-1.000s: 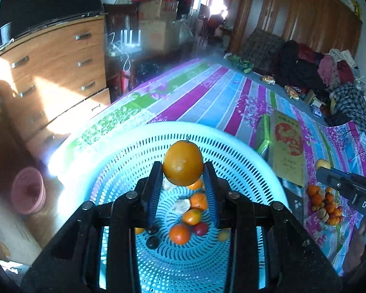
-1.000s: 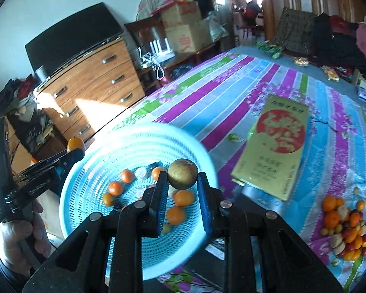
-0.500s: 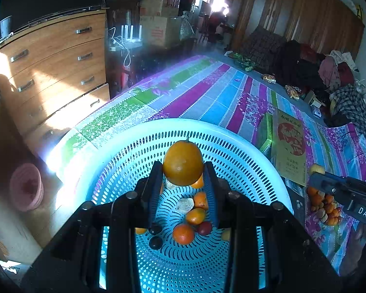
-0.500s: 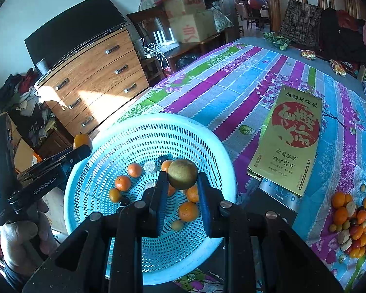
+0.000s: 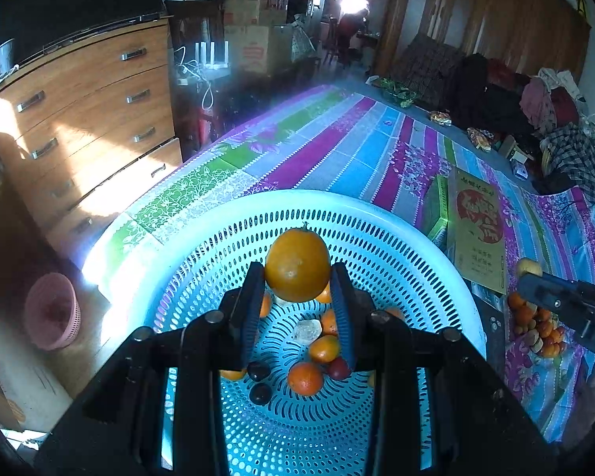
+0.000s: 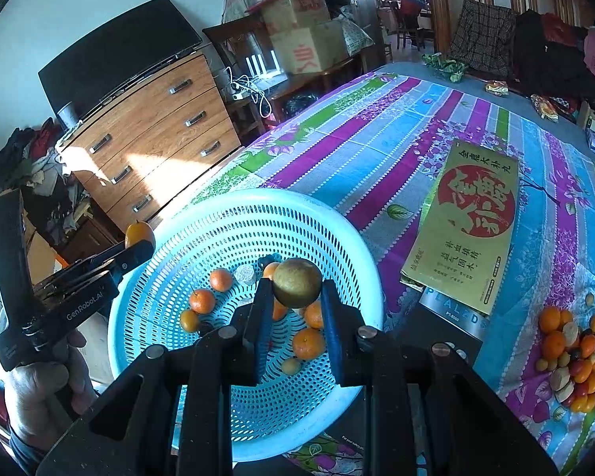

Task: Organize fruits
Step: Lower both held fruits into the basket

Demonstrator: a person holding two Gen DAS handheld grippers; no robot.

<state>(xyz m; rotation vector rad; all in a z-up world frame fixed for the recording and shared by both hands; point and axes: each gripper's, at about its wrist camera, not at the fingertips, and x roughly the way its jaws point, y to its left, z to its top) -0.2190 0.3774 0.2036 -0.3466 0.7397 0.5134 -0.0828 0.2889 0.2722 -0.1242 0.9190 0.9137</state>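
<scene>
Left wrist view: over the last second little changes. The left gripper [image 5: 297, 297] stays clamped on the orange fruit [image 5: 297, 265] above the blue basket [image 5: 436, 261]; release looks next. About a dozen small fruits lie near the basket's centre. At 3 o'clock, the right gripper [image 6: 295, 297] keeps gripping a brown-green fruit [image 6: 297, 282] over the basket, the loose fruit pile [image 6: 571, 361] far right.

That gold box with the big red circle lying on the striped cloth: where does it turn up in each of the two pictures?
Left wrist view: gold box at right, beyond the basket's rim.
Right wrist view: gold box right of centre, larger.
Shared landmark: the blue basket beside it.
</scene>
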